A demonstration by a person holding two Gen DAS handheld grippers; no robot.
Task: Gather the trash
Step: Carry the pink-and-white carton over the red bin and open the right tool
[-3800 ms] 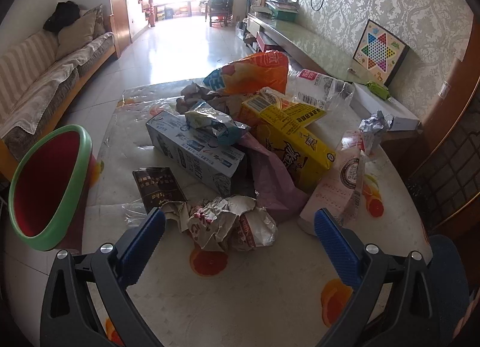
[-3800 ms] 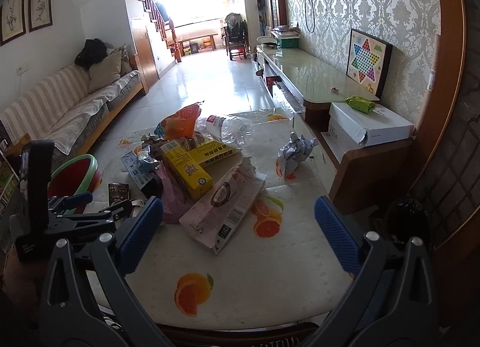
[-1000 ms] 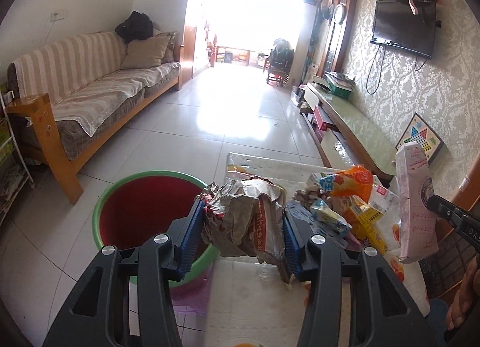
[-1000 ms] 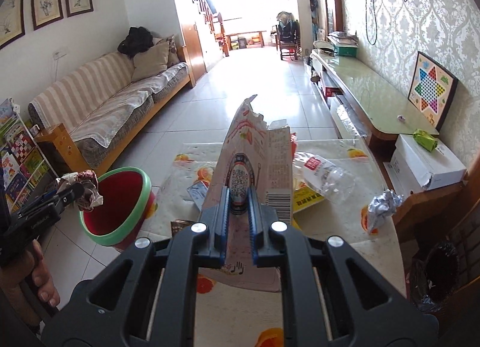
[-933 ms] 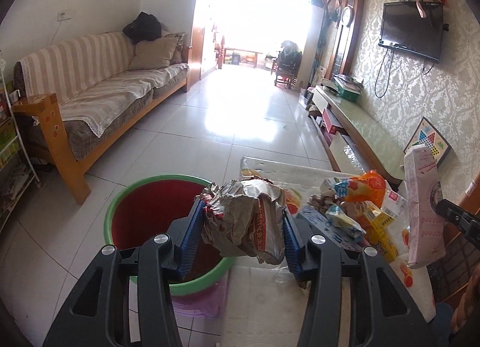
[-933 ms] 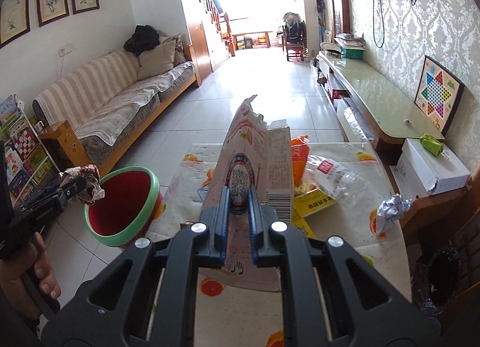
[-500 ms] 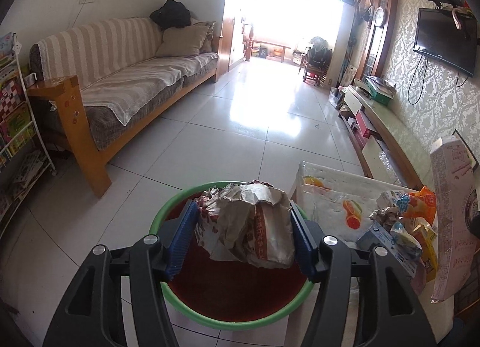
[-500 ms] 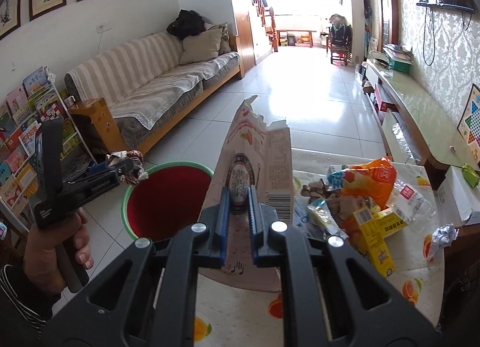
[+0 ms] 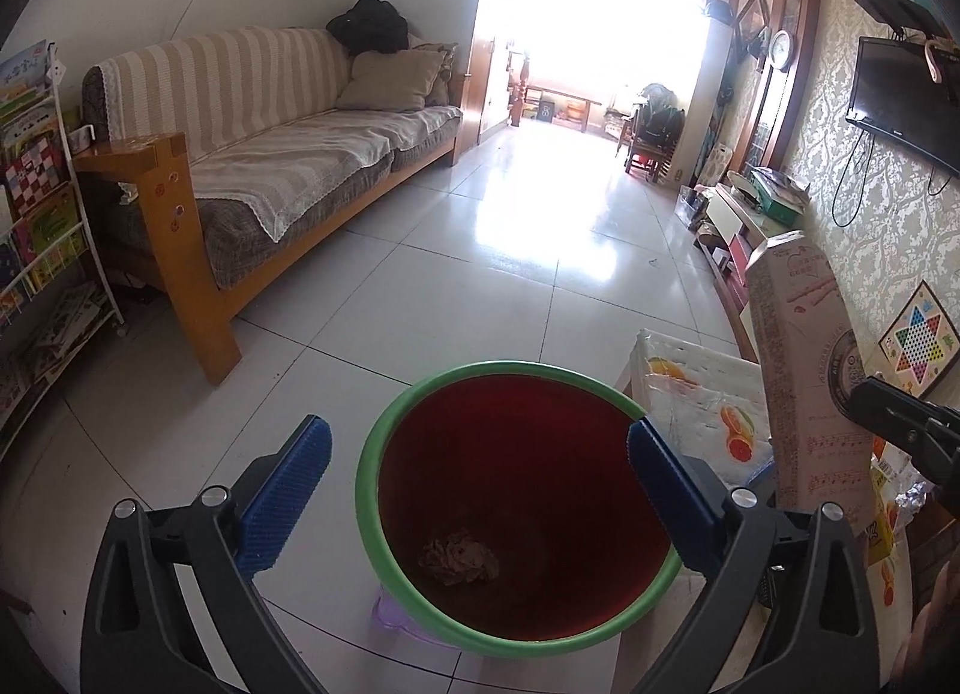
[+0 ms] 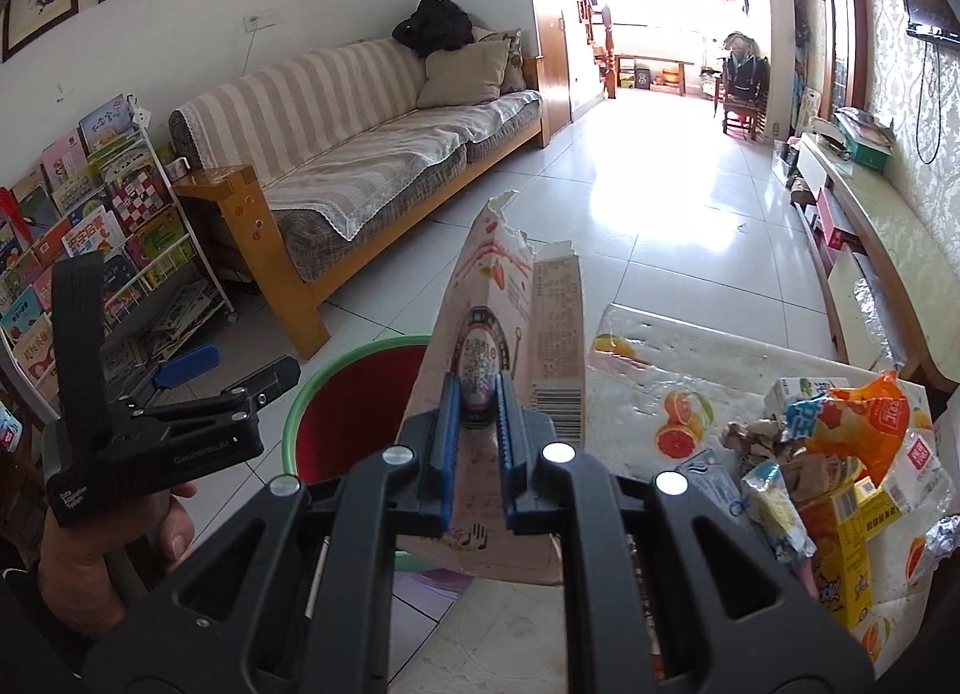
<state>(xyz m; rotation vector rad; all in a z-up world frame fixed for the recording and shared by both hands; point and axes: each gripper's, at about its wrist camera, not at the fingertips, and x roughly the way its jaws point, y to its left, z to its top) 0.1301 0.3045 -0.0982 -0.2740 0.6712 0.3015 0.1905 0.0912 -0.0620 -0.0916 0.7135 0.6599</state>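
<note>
My left tool (image 9: 477, 454) hangs over the red bin (image 9: 420, 574) with the green rim, its jaws just sprung wide and nothing between them; the crumpled wrapper (image 9: 459, 557) lies at the bottom of the bin. My right tool (image 10: 477, 418) is clamped tight on the pink carton (image 10: 510, 298), held upright with its torn end on top, just beside the bin's rim. On the counter (image 10: 636, 382) to the right sits the remaining pile: an orange snack bag (image 10: 864, 424), a yellow box (image 10: 846, 568), and crumpled wrappers.
</note>
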